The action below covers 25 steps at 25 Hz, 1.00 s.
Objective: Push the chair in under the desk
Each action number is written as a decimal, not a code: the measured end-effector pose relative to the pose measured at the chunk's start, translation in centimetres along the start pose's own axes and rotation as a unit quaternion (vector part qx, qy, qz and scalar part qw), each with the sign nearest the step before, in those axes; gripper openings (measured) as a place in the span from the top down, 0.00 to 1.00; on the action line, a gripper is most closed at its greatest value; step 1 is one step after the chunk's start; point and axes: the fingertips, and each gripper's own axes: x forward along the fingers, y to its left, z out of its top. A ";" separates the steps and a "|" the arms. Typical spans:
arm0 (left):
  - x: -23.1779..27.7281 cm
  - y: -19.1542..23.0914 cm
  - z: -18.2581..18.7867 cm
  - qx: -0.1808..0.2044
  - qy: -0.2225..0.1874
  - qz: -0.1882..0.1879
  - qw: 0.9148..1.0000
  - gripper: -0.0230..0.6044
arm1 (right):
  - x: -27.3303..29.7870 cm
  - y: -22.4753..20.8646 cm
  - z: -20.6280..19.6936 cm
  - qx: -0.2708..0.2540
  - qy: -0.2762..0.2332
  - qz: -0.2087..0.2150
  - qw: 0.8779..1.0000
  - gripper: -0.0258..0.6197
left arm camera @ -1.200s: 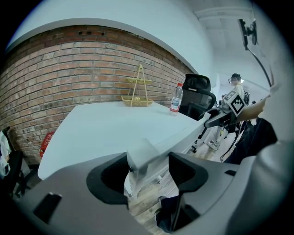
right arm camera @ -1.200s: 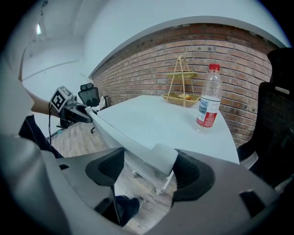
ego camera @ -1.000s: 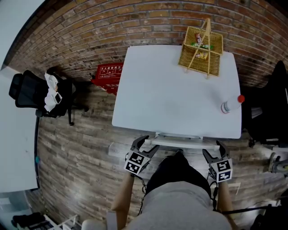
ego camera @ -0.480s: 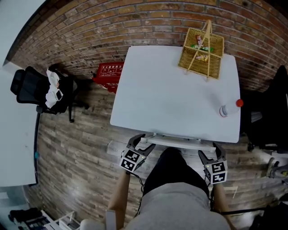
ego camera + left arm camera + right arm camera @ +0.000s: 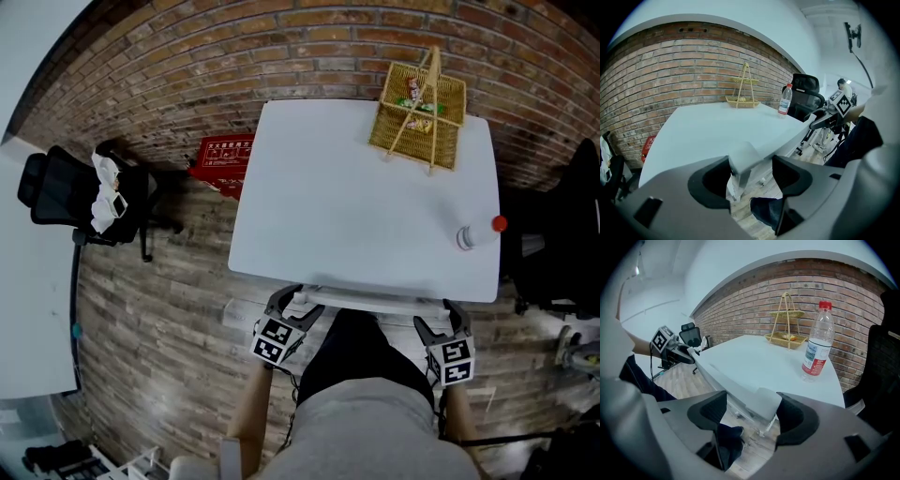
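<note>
The white desk point(image 5: 356, 206) stands against the brick wall. The chair's pale grey backrest rail point(image 5: 370, 302) lies along the desk's near edge, and its seat is hidden beneath the top. My left gripper point(image 5: 293, 302) is shut on the rail's left end point(image 5: 745, 159), with a jaw on each side of the corner. At the other end, my right gripper point(image 5: 441, 316) is shut on the right corner point(image 5: 761, 401). The person's dark trouser legs point(image 5: 361, 352) stand between the two grippers, right behind the rail.
A wicker basket point(image 5: 417, 108) sits at the desk's far right and a red-capped water bottle point(image 5: 473, 232) near its right edge. A black office chair point(image 5: 70, 192) is at the left, a red box point(image 5: 223, 159) by the wall, another dark chair point(image 5: 562, 234) at the right.
Both grippers and the backrest rail have moved forward, so the rail now sits closer under the desk's near edge. The grip on both ends is unchanged.
</note>
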 end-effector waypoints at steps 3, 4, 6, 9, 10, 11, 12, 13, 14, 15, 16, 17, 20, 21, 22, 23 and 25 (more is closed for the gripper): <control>0.4 0.1 0.4 -0.001 -0.003 -0.003 1.000 0.51 | 0.2 -0.5 0.3 -0.001 0.001 -0.001 1.000 0.45; 0.4 0.2 0.6 0.000 -0.004 -0.004 1.000 0.51 | 0.3 -0.5 0.5 -0.001 0.001 -0.001 1.000 0.45; 0.5 0.4 0.8 0.001 -0.004 -0.005 1.000 0.51 | 0.5 -0.6 0.6 0.000 0.002 -0.001 1.000 0.45; 0.7 0.6 0.9 0.004 0.000 -0.009 1.000 0.51 | 0.6 -0.6 0.7 0.000 0.005 -0.002 1.000 0.45; 0.7 0.6 0.9 0.004 0.001 -0.010 1.000 0.51 | 0.6 -0.6 0.6 -0.001 0.006 -0.002 1.000 0.45; 0.7 0.7 0.9 0.004 0.001 -0.010 1.000 0.51 | 0.6 -0.6 0.6 -0.002 0.008 -0.002 1.000 0.45; 0.7 0.7 0.9 0.004 0.001 -0.011 1.000 0.51 | 0.6 -0.6 0.6 -0.002 0.008 -0.002 1.000 0.45; 0.7 0.7 0.9 0.005 0.001 -0.011 1.000 0.51 | 0.6 -0.6 0.6 -0.003 0.009 -0.002 1.000 0.45; 0.7 0.7 0.9 0.005 0.001 -0.013 1.000 0.51 | 0.6 -0.6 0.6 -0.003 0.009 -0.002 1.000 0.45; 0.7 0.7 0.9 0.006 0.002 -0.015 1.000 0.51 | 0.6 -0.5 0.6 -0.001 0.008 -0.003 1.000 0.45; 0.7 0.7 0.9 0.007 0.003 -0.018 1.000 0.51 | 0.6 -0.5 0.7 0.000 0.006 -0.004 1.000 0.45; 0.7 0.7 0.9 0.007 0.003 -0.020 1.000 0.51 | 0.6 -0.5 0.7 0.000 0.005 -0.005 1.000 0.45; 0.7 0.7 0.8 0.005 0.005 -0.028 1.000 0.51 | 0.6 -0.5 0.8 0.000 0.004 -0.005 1.000 0.45; 0.7 0.8 0.8 0.004 0.006 -0.029 1.000 0.51 | 0.6 -0.5 0.8 -0.001 0.003 -0.005 1.000 0.45; 0.8 0.8 0.9 0.003 0.006 -0.030 1.000 0.51 | 0.7 -0.6 0.8 -0.002 0.002 -0.004 1.000 0.45; 0.8 0.8 0.9 0.002 0.006 -0.029 1.000 0.51 | 0.7 -0.6 0.8 -0.003 0.001 -0.003 1.000 0.45; 0.8 0.6 0.9 -0.002 0.003 -0.028 1.000 0.51 | 0.5 -0.7 0.7 -0.005 0.000 -0.003 1.000 0.45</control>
